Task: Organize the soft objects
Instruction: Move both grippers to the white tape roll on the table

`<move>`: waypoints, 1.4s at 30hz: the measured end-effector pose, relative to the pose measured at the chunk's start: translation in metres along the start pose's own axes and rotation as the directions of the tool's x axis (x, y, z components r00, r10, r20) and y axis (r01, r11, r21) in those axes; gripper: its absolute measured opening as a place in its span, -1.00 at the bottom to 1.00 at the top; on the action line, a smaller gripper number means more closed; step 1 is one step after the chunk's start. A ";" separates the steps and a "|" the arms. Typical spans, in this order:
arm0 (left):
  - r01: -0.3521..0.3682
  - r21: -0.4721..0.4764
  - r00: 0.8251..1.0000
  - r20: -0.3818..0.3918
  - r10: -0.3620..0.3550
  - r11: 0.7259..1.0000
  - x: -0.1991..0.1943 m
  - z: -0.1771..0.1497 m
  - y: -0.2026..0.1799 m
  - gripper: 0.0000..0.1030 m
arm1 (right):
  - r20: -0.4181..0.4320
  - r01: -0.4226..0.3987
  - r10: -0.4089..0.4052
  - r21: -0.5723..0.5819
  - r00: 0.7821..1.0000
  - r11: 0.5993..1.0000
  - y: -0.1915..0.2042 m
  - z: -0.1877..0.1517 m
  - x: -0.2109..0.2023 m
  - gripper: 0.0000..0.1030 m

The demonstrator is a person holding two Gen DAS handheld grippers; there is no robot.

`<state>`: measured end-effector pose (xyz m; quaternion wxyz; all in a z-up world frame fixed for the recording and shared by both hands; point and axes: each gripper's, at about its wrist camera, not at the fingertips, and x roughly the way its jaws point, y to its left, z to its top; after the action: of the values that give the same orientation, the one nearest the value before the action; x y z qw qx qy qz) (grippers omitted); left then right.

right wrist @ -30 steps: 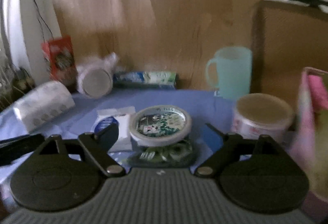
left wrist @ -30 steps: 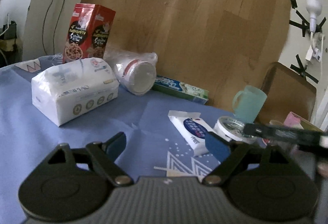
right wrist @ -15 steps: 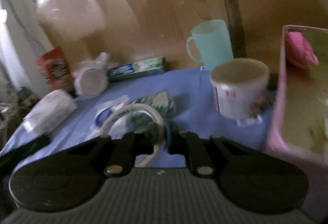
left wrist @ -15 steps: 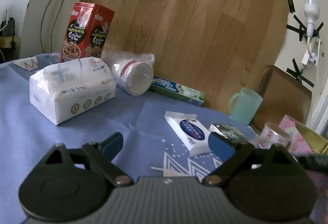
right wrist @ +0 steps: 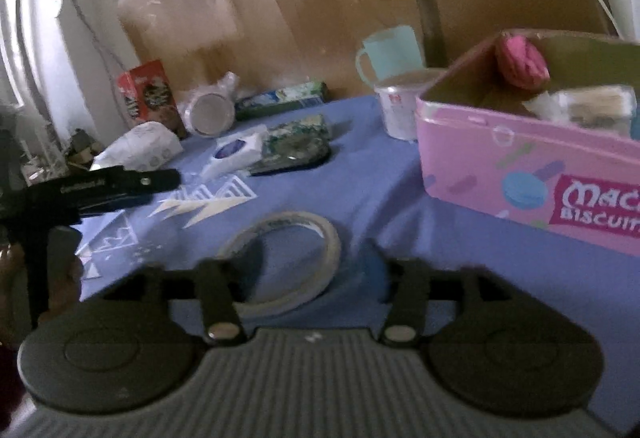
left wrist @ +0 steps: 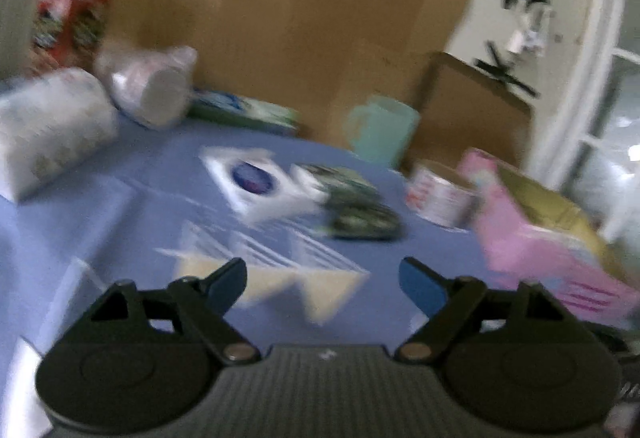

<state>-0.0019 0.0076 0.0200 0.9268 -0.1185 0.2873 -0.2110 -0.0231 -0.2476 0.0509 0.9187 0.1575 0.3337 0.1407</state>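
As both tongs hover over the tabletop [right wrist: 400, 173], the right tongs [right wrist: 304, 270] open around a lid [right wrist: 288, 262] near the pink box [right wrist: 500, 161]; the left tongs [left wrist: 322, 280] close on nothing.

"Mac… Biscuit…" on the pink box [right wrist: 520, 161]

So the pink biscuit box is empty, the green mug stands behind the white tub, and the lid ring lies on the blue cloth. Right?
Not quite. The pink biscuit box is not empty: the right wrist view shows a pink soft thing and a wrapped pack inside. The green mug behind the white tub and the lid ring on the blue cloth are right.
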 end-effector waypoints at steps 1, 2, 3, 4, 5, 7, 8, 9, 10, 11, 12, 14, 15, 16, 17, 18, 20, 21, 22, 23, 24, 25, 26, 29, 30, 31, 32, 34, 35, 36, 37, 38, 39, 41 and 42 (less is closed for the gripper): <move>0.035 -0.001 0.999 -0.017 -0.035 0.999 0.001 0.000 -0.006 0.60 | 0.004 -0.009 0.009 -0.033 1.000 0.999 0.004 -0.003 -0.005 0.74; 0.055 0.005 0.998 -0.036 -0.055 0.998 0.003 0.000 -0.012 0.60 | 0.003 -0.013 0.013 -0.071 1.000 0.997 0.010 -0.004 -0.006 0.77; 0.071 0.014 0.996 -0.060 -0.070 0.997 0.006 -0.001 -0.019 0.56 | -0.004 -0.011 0.011 -0.112 1.000 0.994 0.015 -0.007 -0.006 0.78; 0.088 0.026 0.992 -0.089 -0.085 0.996 0.009 -0.002 -0.026 0.46 | -0.013 -0.003 0.001 -0.153 1.000 0.988 0.021 -0.010 -0.005 0.79; 0.107 0.040 0.987 -0.121 -0.101 0.993 0.014 -0.003 -0.033 0.40 | -0.020 0.011 -0.015 -0.186 1.000 0.982 0.026 -0.012 -0.002 0.79; 0.108 0.080 0.982 -0.163 -0.093 0.991 0.022 -0.009 -0.046 0.39 | -0.038 0.039 -0.049 -0.226 0.998 0.973 0.030 -0.014 0.004 0.79; 0.094 0.096 0.982 -0.175 -0.077 0.991 0.026 -0.011 -0.050 0.39 | -0.047 0.043 -0.057 -0.245 0.997 0.969 0.032 -0.013 0.007 0.79; 0.078 0.102 0.980 -0.189 -0.058 0.992 0.030 -0.014 -0.053 0.39 | -0.056 0.037 -0.053 -0.264 0.997 0.964 0.033 -0.012 0.009 0.79; 0.064 0.112 0.983 -0.176 -0.043 0.992 0.031 -0.016 -0.056 0.40 | -0.068 0.030 -0.051 -0.284 0.996 0.958 0.034 -0.010 0.013 0.79; 0.055 0.124 0.985 -0.170 -0.033 0.991 0.032 -0.019 -0.060 0.41 | -0.079 0.027 -0.053 -0.302 0.996 0.953 0.034 -0.009 0.017 0.79; 0.053 0.152 0.987 -0.155 -0.029 0.987 0.032 -0.024 -0.065 0.42 | -0.087 0.021 -0.051 -0.316 0.995 0.948 0.033 -0.008 0.022 0.77; 0.064 0.248 0.992 -0.122 -0.035 0.967 0.031 -0.036 -0.078 0.30 | -0.118 -0.016 -0.022 -0.312 0.993 0.950 0.028 -0.005 0.031 0.75; 0.086 0.247 0.991 -0.122 -0.058 0.965 0.030 -0.037 -0.078 0.31 | -0.126 -0.032 -0.007 -0.308 0.992 0.951 0.025 -0.002 0.035 0.75; 0.086 0.230 0.990 -0.127 -0.057 0.969 0.031 -0.035 -0.075 0.30 | -0.125 -0.040 -0.001 -0.330 0.992 0.943 0.026 -0.003 0.034 0.74; 0.098 0.199 0.990 -0.120 -0.075 0.975 0.030 -0.034 -0.070 0.30 | -0.122 -0.047 0.004 -0.349 0.993 0.936 0.027 -0.003 0.035 0.73; 0.105 0.170 0.989 -0.118 -0.086 0.980 0.030 -0.032 -0.065 0.29 | -0.124 -0.056 0.012 -0.354 0.992 0.934 0.026 -0.002 0.035 0.67; 0.118 0.132 0.988 -0.114 -0.103 0.984 0.030 -0.030 -0.060 0.27 | -0.134 -0.082 0.040 -0.325 0.990 0.942 0.019 0.000 0.037 0.67; 0.114 0.135 0.989 -0.114 -0.099 0.984 0.030 -0.030 -0.060 0.27 | -0.135 -0.089 0.048 -0.318 0.990 0.944 0.019 0.000 0.037 0.67; 0.104 0.149 0.990 -0.114 -0.087 0.983 0.030 -0.031 -0.063 0.27 | -0.136 -0.090 0.048 -0.326 0.990 0.941 0.020 -0.001 0.035 0.67; 0.092 0.168 0.991 -0.114 -0.073 0.982 0.030 -0.031 -0.066 0.30 | -0.135 -0.091 0.048 -0.332 0.990 0.939 0.021 -0.001 0.035 0.67; 0.085 0.185 0.991 -0.117 -0.064 0.979 0.031 -0.032 -0.069 0.34 | -0.135 -0.092 0.050 -0.327 0.990 0.940 0.020 -0.001 0.034 0.68; 0.083 0.196 0.991 -0.120 -0.060 0.977 0.031 -0.032 -0.071 0.37 | -0.135 -0.093 0.052 -0.322 0.989 0.942 0.019 -0.001 0.034 0.69; 0.082 0.198 0.991 -0.121 -0.059 0.977 0.032 -0.032 -0.071 0.37 | -0.135 -0.093 0.052 -0.318 0.990 0.944 0.019 -0.001 0.035 0.69; 0.076 0.198 0.992 -0.118 -0.054 0.977 0.031 -0.032 -0.070 0.38 | -0.133 -0.085 0.043 -0.332 0.990 0.939 0.021 -0.002 0.035 0.70; 0.075 0.202 0.992 -0.119 -0.051 0.977 0.031 -0.032 -0.071 0.38 | -0.132 -0.087 0.045 -0.332 0.990 0.939 0.021 -0.001 0.035 0.69; 0.072 0.209 0.992 -0.119 -0.048 0.975 0.031 -0.033 -0.072 0.40 | -0.132 -0.089 0.047 -0.329 0.990 0.940 0.020 -0.001 0.035 0.68; 0.069 0.218 0.992 -0.121 -0.043 0.974 0.031 -0.033 -0.073 0.40 | -0.132 -0.087 0.045 -0.330 0.990 0.940 0.022 -0.002 0.035 0.68; 0.065 0.226 0.992 -0.121 -0.038 0.972 0.032 -0.033 -0.074 0.41 | -0.131 -0.086 0.045 -0.331 0.990 0.940 0.023 -0.002 0.035 0.68; 0.068 0.225 0.992 -0.122 -0.041 0.972 0.032 -0.033 -0.074 0.43 | -0.131 -0.088 0.046 -0.331 0.990 0.940 0.022 -0.002 0.035 0.67; 0.071 0.223 0.991 -0.124 -0.044 0.972 0.032 -0.033 -0.074 0.44 | -0.131 -0.088 0.047 -0.329 0.990 0.940 0.022 -0.002 0.035 0.67; 0.072 0.222 0.991 -0.125 -0.045 0.972 0.032 -0.032 -0.074 0.45 | -0.131 -0.090 0.049 -0.327 0.990 0.941 0.021 -0.002 0.035 0.67; 0.072 0.223 0.991 -0.125 -0.045 0.972 0.032 -0.032 -0.074 0.46 | -0.131 -0.090 0.050 -0.326 0.990 0.941 0.020 -0.002 0.035 0.67; 0.073 0.223 0.991 -0.126 -0.046 0.972 0.032 -0.032 -0.074 0.46 | -0.130 -0.088 0.048 -0.326 0.990 0.941 0.021 -0.002 0.035 0.67; 0.074 0.223 0.991 -0.126 -0.046 0.972 0.032 -0.032 -0.074 0.46 | -0.128 -0.088 0.048 -0.328 0.991 0.940 0.020 -0.002 0.034 0.65; 0.074 0.223 0.991 -0.125 -0.046 0.972 0.032 -0.032 -0.074 0.46 | -0.128 -0.087 0.047 -0.330 0.991 0.940 0.020 -0.002 0.034 0.65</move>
<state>-0.0205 -0.0756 0.0034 0.9086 -0.0077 0.3125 -0.2770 -0.0019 -0.2163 0.0379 0.9055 0.0018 0.3530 0.2356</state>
